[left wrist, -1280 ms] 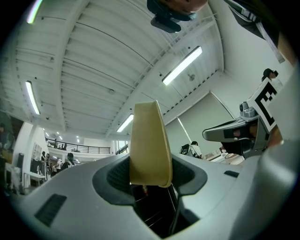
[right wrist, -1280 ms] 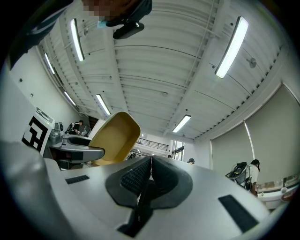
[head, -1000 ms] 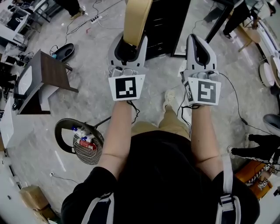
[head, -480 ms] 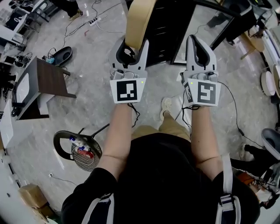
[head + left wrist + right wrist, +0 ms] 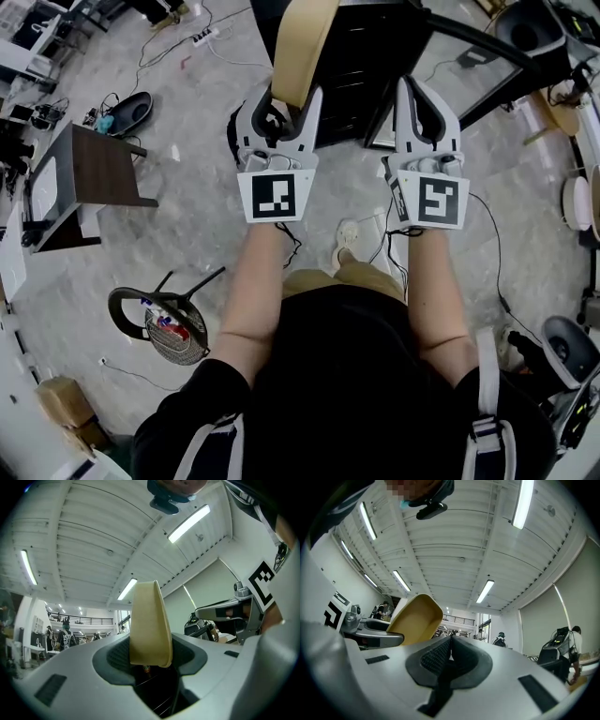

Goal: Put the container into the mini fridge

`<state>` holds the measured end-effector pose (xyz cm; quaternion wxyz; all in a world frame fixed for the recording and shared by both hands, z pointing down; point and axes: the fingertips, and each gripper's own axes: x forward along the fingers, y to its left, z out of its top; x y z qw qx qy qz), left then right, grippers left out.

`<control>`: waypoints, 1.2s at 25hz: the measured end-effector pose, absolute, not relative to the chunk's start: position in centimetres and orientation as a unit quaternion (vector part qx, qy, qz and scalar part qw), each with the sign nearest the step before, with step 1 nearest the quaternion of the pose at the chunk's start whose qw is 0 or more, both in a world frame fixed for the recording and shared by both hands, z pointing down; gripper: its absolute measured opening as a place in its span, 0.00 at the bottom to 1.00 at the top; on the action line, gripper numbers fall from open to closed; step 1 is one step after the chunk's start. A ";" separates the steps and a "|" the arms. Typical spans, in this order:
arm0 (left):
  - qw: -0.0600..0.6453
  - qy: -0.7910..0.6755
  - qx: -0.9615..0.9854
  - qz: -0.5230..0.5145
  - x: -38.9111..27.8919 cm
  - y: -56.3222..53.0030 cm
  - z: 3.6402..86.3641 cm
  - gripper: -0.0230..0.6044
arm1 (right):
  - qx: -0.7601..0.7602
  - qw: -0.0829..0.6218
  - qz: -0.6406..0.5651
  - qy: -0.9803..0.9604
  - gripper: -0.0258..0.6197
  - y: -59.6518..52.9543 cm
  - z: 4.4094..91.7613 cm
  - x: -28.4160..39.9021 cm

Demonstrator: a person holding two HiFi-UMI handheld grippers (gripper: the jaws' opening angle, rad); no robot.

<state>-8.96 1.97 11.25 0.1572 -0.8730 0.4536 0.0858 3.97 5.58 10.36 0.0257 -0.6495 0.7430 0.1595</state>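
Note:
A tan, flat container (image 5: 302, 47) stands upright between the jaws of my left gripper (image 5: 281, 94), which is shut on its lower edge. In the left gripper view the container (image 5: 149, 625) rises edge-on from the left gripper (image 5: 150, 663) toward the ceiling. My right gripper (image 5: 424, 89) is level beside it, shut and holding nothing. In the right gripper view the pads of the right gripper (image 5: 449, 648) meet, and the container (image 5: 417, 618) shows to their left. The black mini fridge (image 5: 370, 56) stands on the floor just beyond both grippers, with its door panel (image 5: 459, 80) swung out to the right.
A dark side table (image 5: 98, 173) stands at the left. A stool with a wire basket (image 5: 173, 323) is at the lower left, near a cardboard box (image 5: 61, 408). Cables and a power strip (image 5: 202, 37) lie on the grey floor. A black round device (image 5: 562, 342) sits at the lower right.
Both grippers have travelled forward together with the container. The mini fridge and its door panel now sit closer and larger at the top; the table and stool have slid back. Both grips look unchanged.

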 end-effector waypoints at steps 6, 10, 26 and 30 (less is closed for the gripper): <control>0.155 0.457 -0.873 0.069 -4.6 -2.1 12.6 0.39 | -0.638 0.030 0.143 0.756 0.09 1.0 11.8 7.9; 0.150 0.463 -0.871 0.067 -3.3 -3.9 12.9 0.39 | -0.633 0.034 0.139 0.761 0.09 -1.0 12.2 9.0; 0.141 0.437 -0.887 0.049 -1.9 -8.9 15.1 0.39 | -0.641 0.020 0.120 0.758 0.09 -6.2 14.4 9.2; 0.178 0.408 -0.895 -0.006 -1.9 -10.2 16.2 0.39 | -0.650 0.013 0.115 0.751 0.09 -7.9 14.8 8.8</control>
